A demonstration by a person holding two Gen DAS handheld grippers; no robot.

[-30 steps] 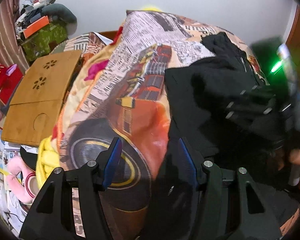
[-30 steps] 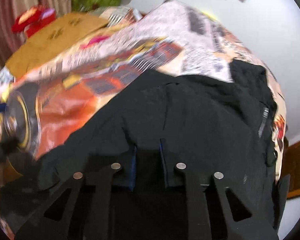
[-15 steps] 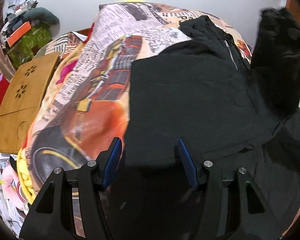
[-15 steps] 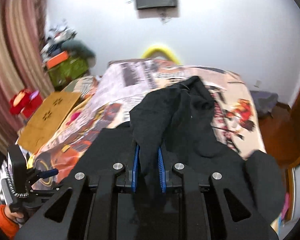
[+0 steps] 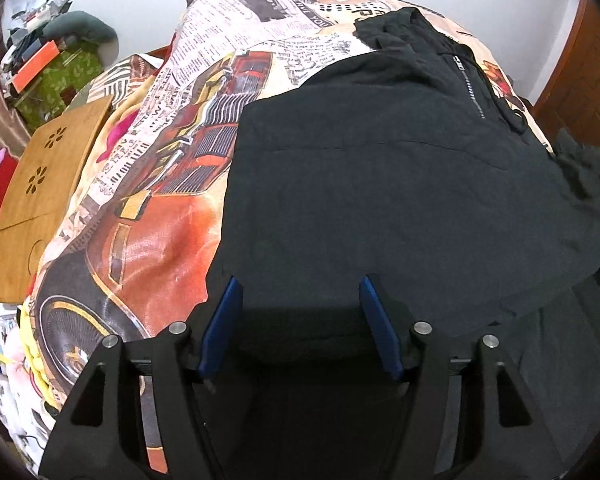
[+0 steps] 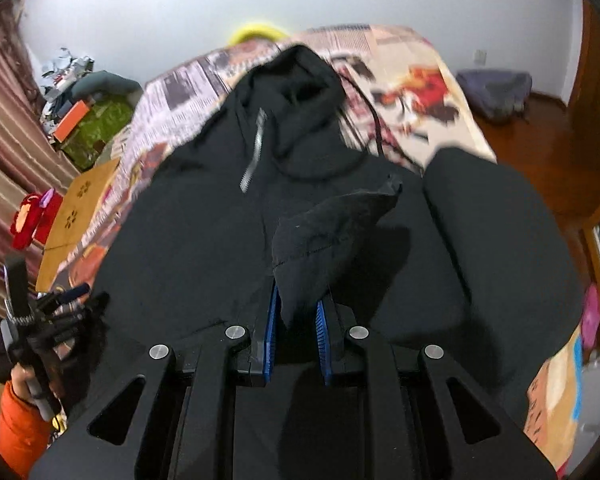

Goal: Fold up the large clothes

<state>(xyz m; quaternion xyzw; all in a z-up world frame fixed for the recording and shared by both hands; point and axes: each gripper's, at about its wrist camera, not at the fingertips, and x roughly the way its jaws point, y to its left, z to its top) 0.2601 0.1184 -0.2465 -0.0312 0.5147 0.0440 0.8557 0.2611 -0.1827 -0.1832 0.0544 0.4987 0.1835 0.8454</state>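
Right gripper (image 6: 296, 312) is pinching a fold of the black hoodie (image 6: 204, 216); left gripper (image 5: 300, 308), at 8 o'clock of it, jaws just widening, is gripping nothing.

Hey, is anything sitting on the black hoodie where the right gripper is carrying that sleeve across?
Nothing visible does. The right gripper is shut on the sleeve, and the black hoodie lies bare on the bedspread; only its own zipper shows.

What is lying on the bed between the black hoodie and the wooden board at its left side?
In the left wrist view, only the car-print bedspread lies between the black hoodie and the wooden board; a pink patch shows at the bedspread's edge.
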